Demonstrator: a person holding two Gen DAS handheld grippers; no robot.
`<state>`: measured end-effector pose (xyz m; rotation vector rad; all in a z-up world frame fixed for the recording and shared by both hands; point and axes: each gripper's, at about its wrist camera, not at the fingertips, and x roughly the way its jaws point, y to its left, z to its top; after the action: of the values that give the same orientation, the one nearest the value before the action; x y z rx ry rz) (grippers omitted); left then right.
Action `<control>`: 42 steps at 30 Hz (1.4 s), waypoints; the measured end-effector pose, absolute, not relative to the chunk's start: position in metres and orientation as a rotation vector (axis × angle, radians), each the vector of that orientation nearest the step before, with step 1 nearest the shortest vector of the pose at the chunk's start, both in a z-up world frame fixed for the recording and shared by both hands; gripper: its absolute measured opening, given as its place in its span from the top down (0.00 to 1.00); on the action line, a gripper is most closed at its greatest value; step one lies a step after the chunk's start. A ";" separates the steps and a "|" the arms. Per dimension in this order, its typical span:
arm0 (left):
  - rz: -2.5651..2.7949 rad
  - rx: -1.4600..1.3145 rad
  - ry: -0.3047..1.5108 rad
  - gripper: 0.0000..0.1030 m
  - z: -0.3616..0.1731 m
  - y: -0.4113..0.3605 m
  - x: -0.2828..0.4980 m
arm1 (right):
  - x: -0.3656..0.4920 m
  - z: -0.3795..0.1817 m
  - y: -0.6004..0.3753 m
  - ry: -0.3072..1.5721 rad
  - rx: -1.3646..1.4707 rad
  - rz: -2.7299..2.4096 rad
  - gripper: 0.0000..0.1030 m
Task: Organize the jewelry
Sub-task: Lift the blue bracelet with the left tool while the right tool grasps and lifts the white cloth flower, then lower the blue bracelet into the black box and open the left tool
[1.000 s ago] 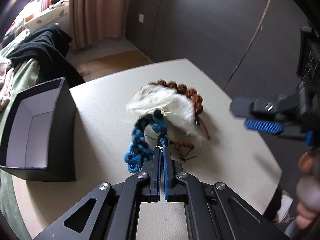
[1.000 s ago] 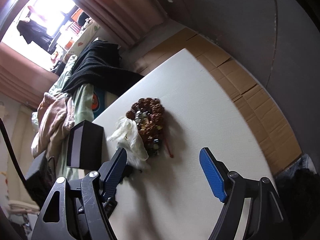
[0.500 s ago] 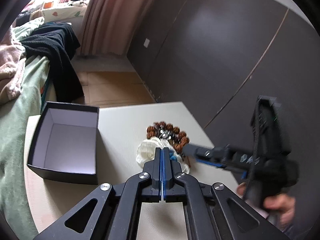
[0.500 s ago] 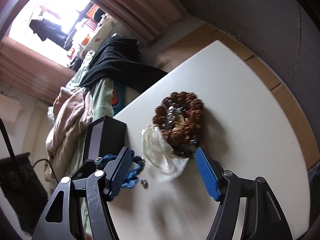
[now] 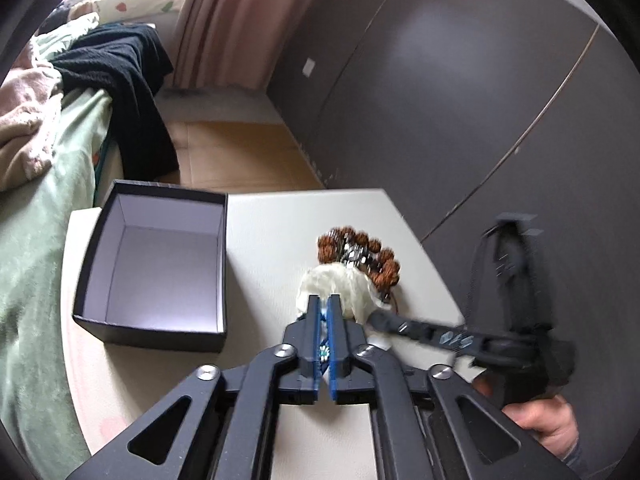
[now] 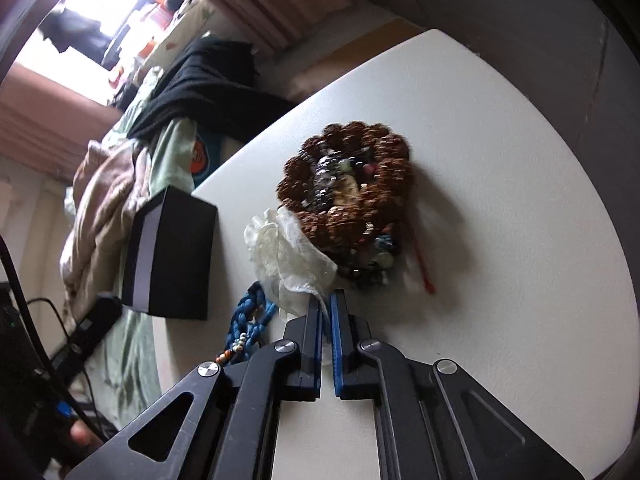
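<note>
while the left tongs [image 5: 325,308] are opening, seemingly on a blue cord [image 6: 252,312], the pouch [image 6: 288,256] is pinched by the closed right tongs [image 6: 326,300].

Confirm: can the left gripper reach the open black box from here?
Likely yes. The black box sits open-topped just left of the left gripper, nothing between them. Its jaws are opening, beads of the blue bracelet between them; the right gripper pinches the white pouch.
</note>
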<state>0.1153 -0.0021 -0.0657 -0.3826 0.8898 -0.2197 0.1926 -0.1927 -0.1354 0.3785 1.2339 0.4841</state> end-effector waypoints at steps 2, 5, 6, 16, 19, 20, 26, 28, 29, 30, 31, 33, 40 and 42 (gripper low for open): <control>-0.228 -0.383 0.904 0.56 -0.070 -0.006 0.117 | 0.191 -0.127 -0.199 1.199 0.417 0.507 0.95; -0.230 -0.362 0.883 0.40 -0.069 -0.013 0.114 | 0.186 -0.109 -0.213 1.141 0.476 0.544 0.95; -0.239 -0.340 0.893 0.40 -0.070 -0.018 0.113 | 0.184 -0.103 -0.217 1.121 0.481 0.547 0.95; -0.200 -0.118 0.991 0.47 -0.100 -0.058 0.119 | 0.179 -0.076 -0.250 1.018 0.548 0.552 0.95; -0.175 -0.071 1.024 0.48 -0.112 -0.063 0.123 | 0.179 -0.073 -0.252 1.015 0.554 0.553 0.95; -0.171 -0.061 1.033 0.48 -0.116 -0.064 0.123 | 0.178 -0.071 -0.253 1.011 0.558 0.557 0.95; -0.115 -0.003 1.041 0.79 -0.123 -0.059 0.124 | 0.177 -0.062 -0.250 0.986 0.564 0.590 0.95; -0.133 -0.040 1.043 0.86 -0.120 -0.052 0.124 | 0.179 -0.056 -0.244 0.983 0.554 0.591 0.95; -0.137 -0.058 1.034 0.86 -0.117 -0.048 0.123 | 0.181 -0.051 -0.240 0.982 0.552 0.592 0.95; -0.136 -0.073 1.021 0.86 -0.113 -0.044 0.122 | 0.184 -0.043 -0.235 0.975 0.552 0.604 0.95; -0.136 -0.086 1.012 0.86 -0.110 -0.041 0.121 | 0.185 -0.035 -0.230 0.965 0.545 0.616 0.95; -0.146 -0.138 0.985 0.86 -0.100 -0.032 0.119 | 0.189 -0.016 -0.215 0.937 0.499 0.638 0.95; -0.135 -0.271 0.875 0.86 -0.065 0.004 0.114 | 0.184 -0.009 -0.190 0.860 0.536 0.803 0.95; -0.121 -0.279 0.844 0.86 -0.056 0.010 0.110 | 0.186 -0.021 -0.182 0.923 0.550 0.808 0.95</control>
<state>0.1097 0.0102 -0.0555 -0.2789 0.8443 -0.1207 0.1862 -0.1825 -0.0208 0.5495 0.9234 0.8080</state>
